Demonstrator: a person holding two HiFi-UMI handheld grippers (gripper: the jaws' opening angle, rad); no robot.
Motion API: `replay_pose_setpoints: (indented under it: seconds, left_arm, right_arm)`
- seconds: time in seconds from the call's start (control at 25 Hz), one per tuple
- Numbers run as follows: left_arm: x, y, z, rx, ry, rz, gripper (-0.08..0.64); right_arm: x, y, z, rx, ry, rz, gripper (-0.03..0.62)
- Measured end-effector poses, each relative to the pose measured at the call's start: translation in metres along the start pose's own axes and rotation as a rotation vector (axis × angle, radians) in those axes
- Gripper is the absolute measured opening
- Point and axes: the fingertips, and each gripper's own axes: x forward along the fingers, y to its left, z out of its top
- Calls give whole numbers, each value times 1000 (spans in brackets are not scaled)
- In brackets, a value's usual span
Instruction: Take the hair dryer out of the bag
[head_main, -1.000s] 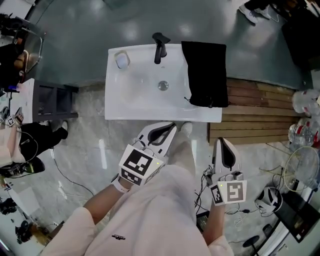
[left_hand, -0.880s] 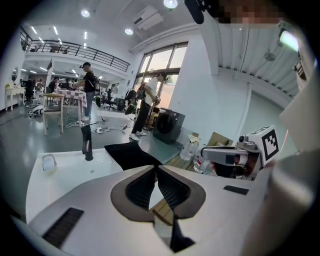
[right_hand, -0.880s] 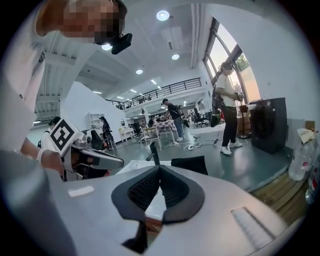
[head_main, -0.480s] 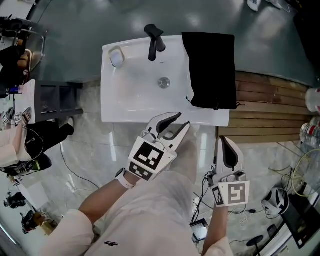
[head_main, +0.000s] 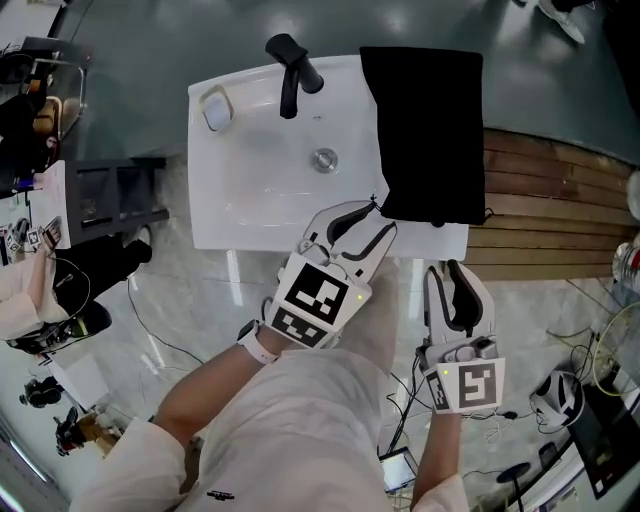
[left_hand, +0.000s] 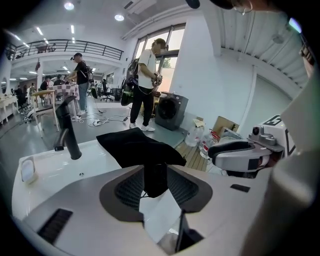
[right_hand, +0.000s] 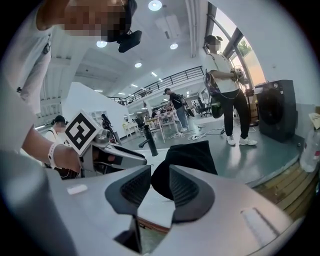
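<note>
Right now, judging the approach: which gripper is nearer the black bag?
The left gripper, at the black bag's near corner; the right gripper hangs back. Both jaws have just been opening, empty.

We find no word, brand or number that we can read. The left cube (head_main: 320, 302) and the right cube (head_main: 468, 386) bear only black-and-white square patterns, no letters. A small dark print (head_main: 222, 494) sits on the shirt (head_main: 300, 420), too small for us to make out.
</note>
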Motion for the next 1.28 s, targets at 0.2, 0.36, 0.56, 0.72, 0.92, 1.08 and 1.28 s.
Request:
replay_pose_setpoints:
  seconds: [0.2, 0.36, 0.56, 0.72, 0.92, 1.08, 1.28]
  left_arm:
    - [29, 3, -6, 20, 33, -13, 152]
    - [50, 14, -11, 44, 54, -1, 152]
    - [63, 29, -7, 39, 58, 28, 25]
    - [71, 32, 0, 20, 46, 10, 17]
    - [80, 40, 11, 3, 33, -14, 17]
    - [83, 44, 21, 2, 24, -27, 17]
    - [85, 44, 26, 14, 14, -33, 15]
  right_arm:
    - [14, -11, -10, 19, 25, 0, 155]
    - [26, -14, -17, 32, 41, 8, 177]
    - [35, -19, -27, 48, 73, 7, 225]
    - [41, -25, -33, 53, 86, 6, 242]
    - [60, -36, -38, 61, 101, 13, 256]
    - [78, -42, -40, 77, 119, 17, 282]
    - [100, -53, -50, 145, 142, 17, 292]
